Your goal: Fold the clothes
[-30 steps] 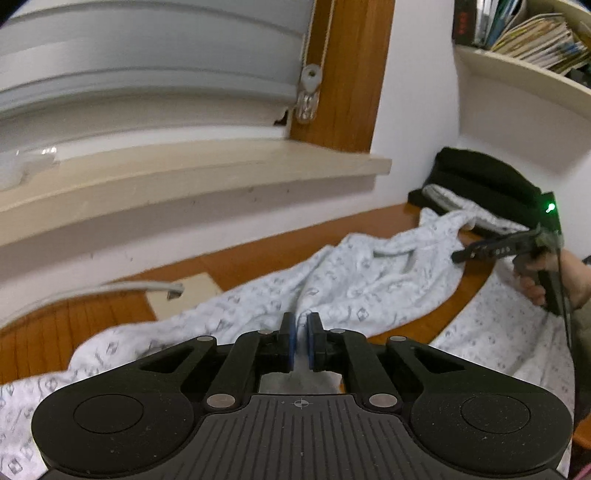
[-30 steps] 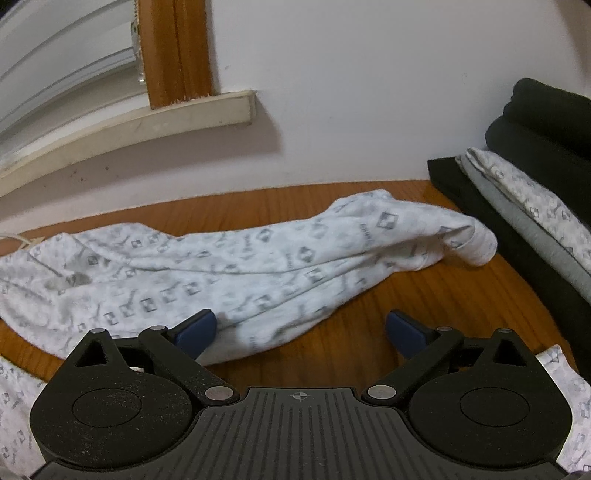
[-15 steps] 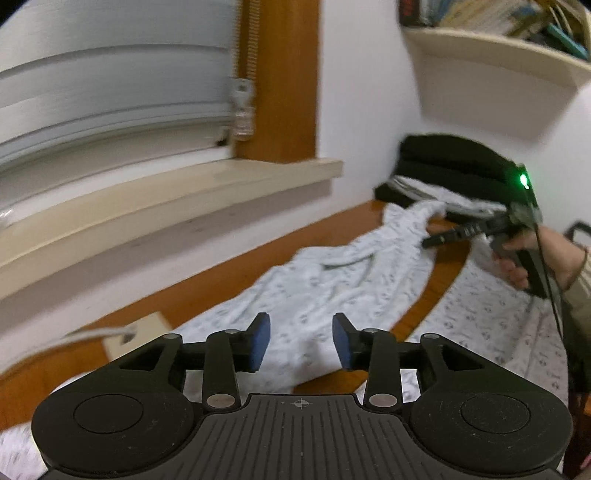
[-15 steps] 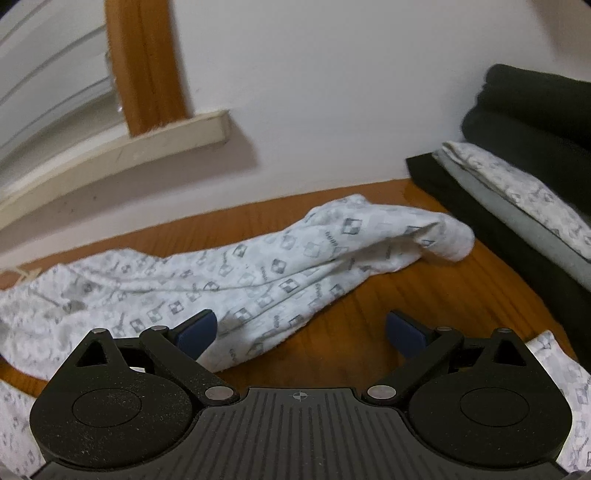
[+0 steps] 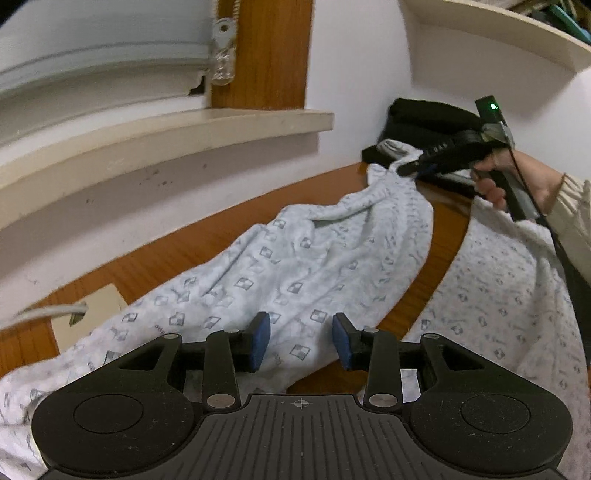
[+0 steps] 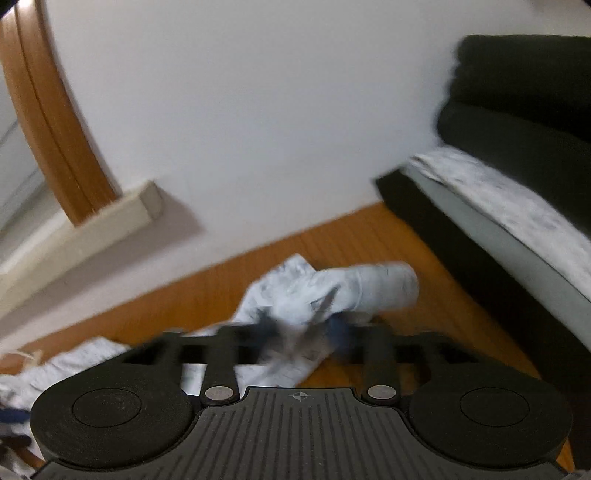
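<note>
A white garment (image 5: 314,258) with a small grey diamond print lies stretched across the wooden table (image 5: 184,251). My left gripper (image 5: 301,345) hovers just above its near part, jaws apart, with cloth under them but nothing pinched. In the left wrist view my right gripper (image 5: 406,170), held by a hand (image 5: 495,184), has the garment's sleeve end raised at its tips. The blurred right wrist view shows the right gripper (image 6: 303,328) with its jaws closing on bunched sleeve cloth (image 6: 380,288) that sits between them.
A stack of folded clothes (image 5: 424,122), black with a patterned piece, sits at the back right against the wall (image 6: 517,147). A windowsill (image 5: 147,136) overhangs the table's far side. A cable and a beige plate (image 5: 88,310) lie at left. A shelf (image 5: 498,33) hangs above.
My left gripper let go of the cloth it pinched and opened. My right gripper moved forward to the sleeve end, rolled, and closed from wide open onto the cloth.
</note>
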Demonstrator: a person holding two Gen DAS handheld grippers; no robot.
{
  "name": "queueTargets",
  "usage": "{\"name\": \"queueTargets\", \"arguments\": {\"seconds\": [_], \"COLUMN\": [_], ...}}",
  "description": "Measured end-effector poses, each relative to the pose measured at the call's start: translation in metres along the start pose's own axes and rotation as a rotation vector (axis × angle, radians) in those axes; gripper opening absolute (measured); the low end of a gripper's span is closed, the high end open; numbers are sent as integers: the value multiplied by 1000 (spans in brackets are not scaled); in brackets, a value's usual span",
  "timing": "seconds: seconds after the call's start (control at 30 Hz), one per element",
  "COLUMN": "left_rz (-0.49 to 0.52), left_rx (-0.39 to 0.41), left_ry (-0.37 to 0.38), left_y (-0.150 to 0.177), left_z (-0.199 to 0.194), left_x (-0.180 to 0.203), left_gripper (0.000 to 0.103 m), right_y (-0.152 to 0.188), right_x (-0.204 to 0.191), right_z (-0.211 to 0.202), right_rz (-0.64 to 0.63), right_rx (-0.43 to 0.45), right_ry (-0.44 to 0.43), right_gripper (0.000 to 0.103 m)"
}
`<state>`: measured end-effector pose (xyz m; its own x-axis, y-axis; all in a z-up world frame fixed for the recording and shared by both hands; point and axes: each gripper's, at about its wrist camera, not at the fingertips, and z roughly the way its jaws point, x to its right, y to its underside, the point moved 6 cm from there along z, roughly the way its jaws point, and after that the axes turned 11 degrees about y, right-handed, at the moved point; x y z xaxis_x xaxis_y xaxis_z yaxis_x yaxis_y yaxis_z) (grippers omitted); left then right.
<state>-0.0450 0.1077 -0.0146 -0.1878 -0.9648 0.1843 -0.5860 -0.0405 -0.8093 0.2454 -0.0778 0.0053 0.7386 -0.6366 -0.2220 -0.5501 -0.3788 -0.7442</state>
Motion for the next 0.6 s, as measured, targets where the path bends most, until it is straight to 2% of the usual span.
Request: {"name": "queueTargets", "arguments": {"seconds": [0.07, 0.13, 0.2, 0.23, 0.27, 0.3, 0.37, 0.6], "left_rz": [-9, -12, -15, -18, -21, -23, -22, -12], "left_rx": [2, -2, -5, -5, -5, -6, -6, -3], "left_ry": [2, 2, -2, -3, -5, -6, -5, -16], "left_y": [0, 0, 1, 1, 1, 1, 1, 0], "left_z": [0, 1, 1, 1, 0, 0, 0, 0], "left_x": [-1, 0, -1, -1, -2, -2, -2, 1], "left_gripper": [41, 41, 41, 42, 42, 42, 44, 50], "right_y": [-14, -25, -28, -29, -29, -28, -26, -10], "right_x": [-1, 2, 7, 10, 13, 16, 21, 30], "right_z": [6, 6, 5, 5, 3, 1, -5, -2], "right_rz": [40, 118, 175, 197, 213, 219, 224, 157], "right_rx": [26, 90, 144, 168, 191, 211, 233, 87], "right_ry": [-11, -13, 31, 61, 91, 120, 146, 150], "right_gripper": [17, 17, 21, 30, 49, 56, 58, 58]}}
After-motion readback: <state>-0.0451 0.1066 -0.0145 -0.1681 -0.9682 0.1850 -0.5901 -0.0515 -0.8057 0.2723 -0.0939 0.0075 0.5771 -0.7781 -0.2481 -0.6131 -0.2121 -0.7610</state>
